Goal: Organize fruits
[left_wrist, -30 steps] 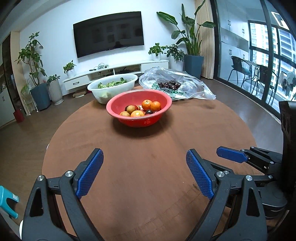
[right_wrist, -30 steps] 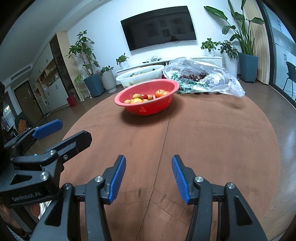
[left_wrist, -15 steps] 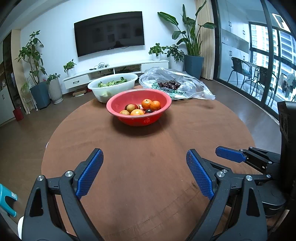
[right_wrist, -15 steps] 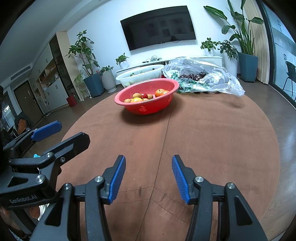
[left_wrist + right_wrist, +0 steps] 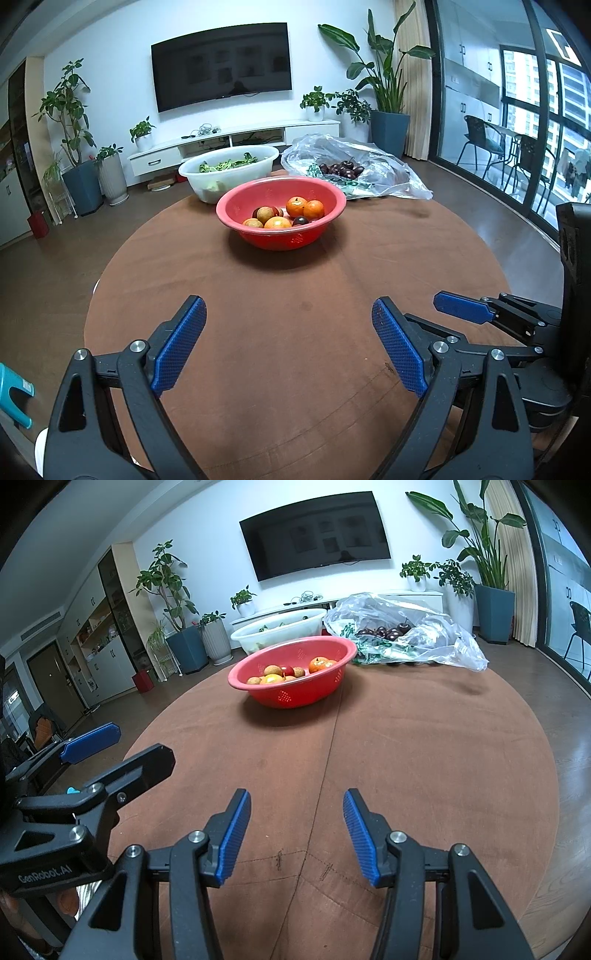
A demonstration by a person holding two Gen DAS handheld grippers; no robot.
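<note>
A red colander bowl (image 5: pixel 258 192) (image 5: pixel 325 653) stands on the far half of the round brown table (image 5: pixel 295 288) (image 5: pixel 424 738). It holds several fruits: oranges (image 5: pixel 305 207), tan round fruits (image 5: pixel 265 214) and a dark plum (image 5: pixel 300 220). Behind it to the right lies a clear plastic bag (image 5: pixel 373 162) (image 5: pixel 436 635) with dark cherries (image 5: pixel 341 169) (image 5: pixel 386 632). My left gripper (image 5: pixel 288 339) is open and empty, over the near part of the table. My right gripper (image 5: pixel 295 827) is open and empty, beside it on the right.
A white basin of green vegetables (image 5: pixel 229 170) (image 5: pixel 280 629) stands behind the red bowl. Beyond the table are a TV wall, a low white cabinet (image 5: pixel 236 142) and potted plants. The table edge curves close on both sides.
Both grippers have drifted slightly; the view of the bowl has shifted a little. Both stay open and empty.
</note>
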